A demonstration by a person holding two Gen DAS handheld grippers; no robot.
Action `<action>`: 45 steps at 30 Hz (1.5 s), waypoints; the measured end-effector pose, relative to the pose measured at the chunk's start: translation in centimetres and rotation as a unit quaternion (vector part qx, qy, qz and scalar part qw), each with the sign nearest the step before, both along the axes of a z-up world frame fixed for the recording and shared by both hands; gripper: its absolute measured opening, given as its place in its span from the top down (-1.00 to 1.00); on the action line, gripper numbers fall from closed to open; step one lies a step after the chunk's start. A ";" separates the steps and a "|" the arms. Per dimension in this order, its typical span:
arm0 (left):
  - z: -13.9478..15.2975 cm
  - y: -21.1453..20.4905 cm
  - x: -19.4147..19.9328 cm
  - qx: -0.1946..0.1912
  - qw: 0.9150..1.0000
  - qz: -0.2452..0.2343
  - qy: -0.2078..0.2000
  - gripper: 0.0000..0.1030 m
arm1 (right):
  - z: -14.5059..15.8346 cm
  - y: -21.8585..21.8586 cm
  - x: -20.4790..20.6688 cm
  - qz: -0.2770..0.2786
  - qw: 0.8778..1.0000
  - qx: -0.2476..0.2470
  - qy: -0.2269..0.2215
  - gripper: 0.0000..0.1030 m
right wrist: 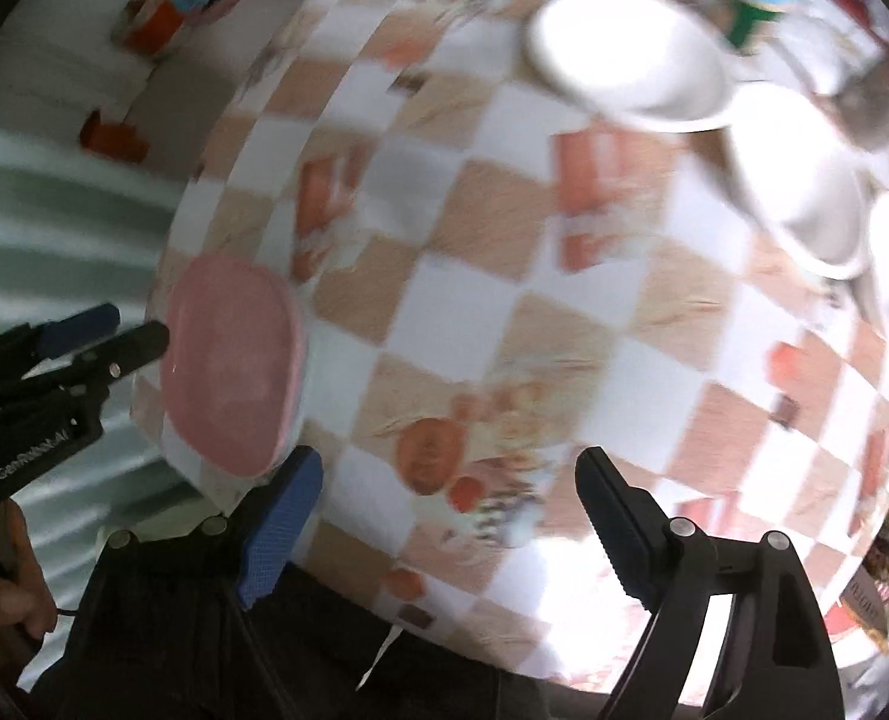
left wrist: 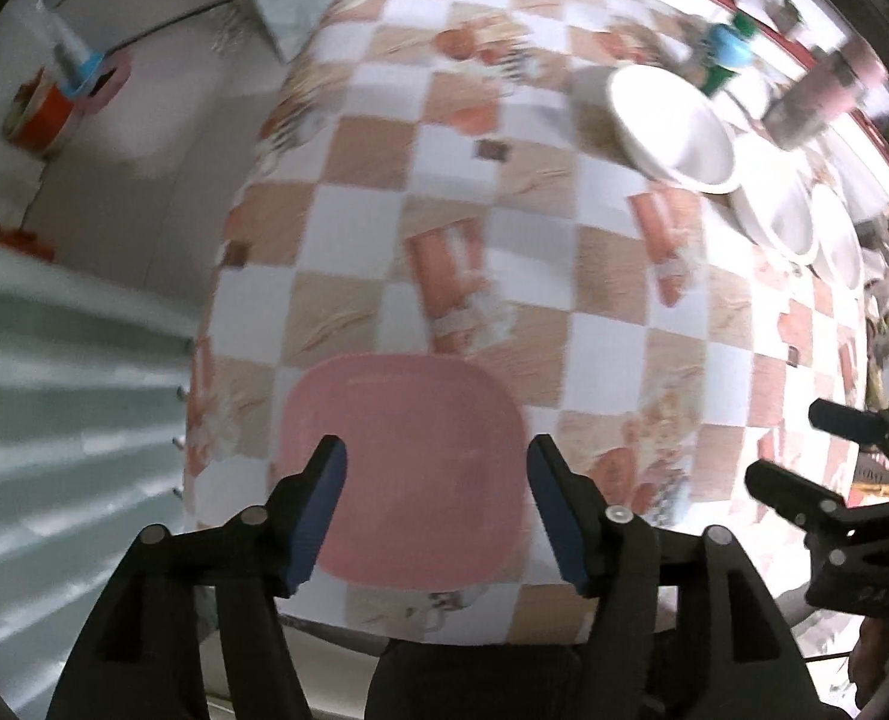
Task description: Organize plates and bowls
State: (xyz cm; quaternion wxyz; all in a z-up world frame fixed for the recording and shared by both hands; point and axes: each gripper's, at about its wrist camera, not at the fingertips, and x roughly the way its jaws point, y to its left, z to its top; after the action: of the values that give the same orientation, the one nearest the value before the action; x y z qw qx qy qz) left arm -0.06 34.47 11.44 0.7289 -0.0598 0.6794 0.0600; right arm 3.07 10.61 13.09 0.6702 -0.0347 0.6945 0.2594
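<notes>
1. My left gripper (left wrist: 435, 483) hangs over the near edge of the table (left wrist: 480, 216), its jaws spread wide with nothing between them; the pink plate (left wrist: 402, 468) lies flat on the checked cloth directly below, close to the table's near-left corner.
2. My right gripper (right wrist: 447, 507) is also wide open and holds nothing. It sits above bare cloth to the right of the pink plate, well apart from the white dishes.
3. A white bowl (left wrist: 672, 126) rests at the far right of the table, tilted up against the next dish.
4. Behind it, two more white bowls (left wrist: 786, 216) run in a row along the right edge, each overlapping the next.
5. Past the bowls stand a blue and green bottle (left wrist: 726, 54) and a grey metal object (left wrist: 816, 102), both blurred.
6. Off the table to the left, an orange container (left wrist: 39, 111) and a pink tub (left wrist: 102, 81) sit on the floor.
7. The cloth between the pink plate and the white bowls carries only its printed pattern.
</notes>
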 end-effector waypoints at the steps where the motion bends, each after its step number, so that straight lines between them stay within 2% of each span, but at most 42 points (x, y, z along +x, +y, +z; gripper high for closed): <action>1: 0.3 -1.0 0.4 0.000 1.000 -0.010 -0.003 -0.36 | 0.4 -1.2 0.1 -0.011 1.000 0.001 -0.007 -0.70; 6: 1.3 -5.0 1.2 -0.010 0.999 -0.044 -0.015 -0.46 | 1.9 -4.9 -0.1 -0.062 0.996 0.011 -0.059 -0.70; 8: 1.4 -6.5 1.1 -0.019 0.998 -0.055 -0.017 -0.50 | 2.0 -6.3 -0.4 -0.084 0.994 0.018 -0.066 -0.70; 11: 1.4 -8.9 0.7 -0.031 0.997 -0.073 -0.013 -0.50 | 1.2 -8.1 -0.7 -0.103 0.993 0.021 -0.051 -0.70; 14: 1.4 -10.9 0.2 -0.030 0.996 -0.086 -0.006 -0.50 | 0.3 -9.2 -1.4 -0.100 0.995 0.026 -0.017 -0.70; 18: 1.6 -12.9 -0.4 -0.021 0.995 -0.095 -0.002 -0.50 | -0.9 -10.1 -2.7 -0.079 0.996 -0.034 -0.022 -0.70; 23: 1.5 -14.8 -1.2 -0.013 0.993 -0.119 0.013 -0.51 | -1.8 -11.8 -3.7 -0.068 0.996 -0.053 -0.006 -0.70; 28: 2.2 -15.7 -0.1 -0.012 0.991 -0.135 0.007 -0.53 | -1.5 -13.3 -4.3 -0.074 0.996 -0.054 -0.001 -0.70; 33: 1.9 -16.2 1.6 -0.033 0.988 -0.150 0.016 -0.53 | -0.7 -14.5 -3.7 -0.099 0.993 -0.064 -0.009 -0.70; 38: 2.1 -16.9 2.7 -0.043 0.982 -0.186 0.009 -0.54 | 0.1 -15.8 -3.2 -0.143 0.987 -0.074 -0.014 -0.70; 45: 1.1 -15.8 2.9 -0.073 0.977 -0.200 0.021 -0.54 | 0.3 -15.4 -3.7 -0.173 0.980 -0.095 -0.005 -0.70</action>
State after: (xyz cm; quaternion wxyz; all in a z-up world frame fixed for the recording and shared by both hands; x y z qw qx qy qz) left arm 2.89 18.63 12.49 0.7057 0.0254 0.6950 -0.1351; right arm -0.60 -4.78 13.37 0.7020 0.0208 0.7082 0.0724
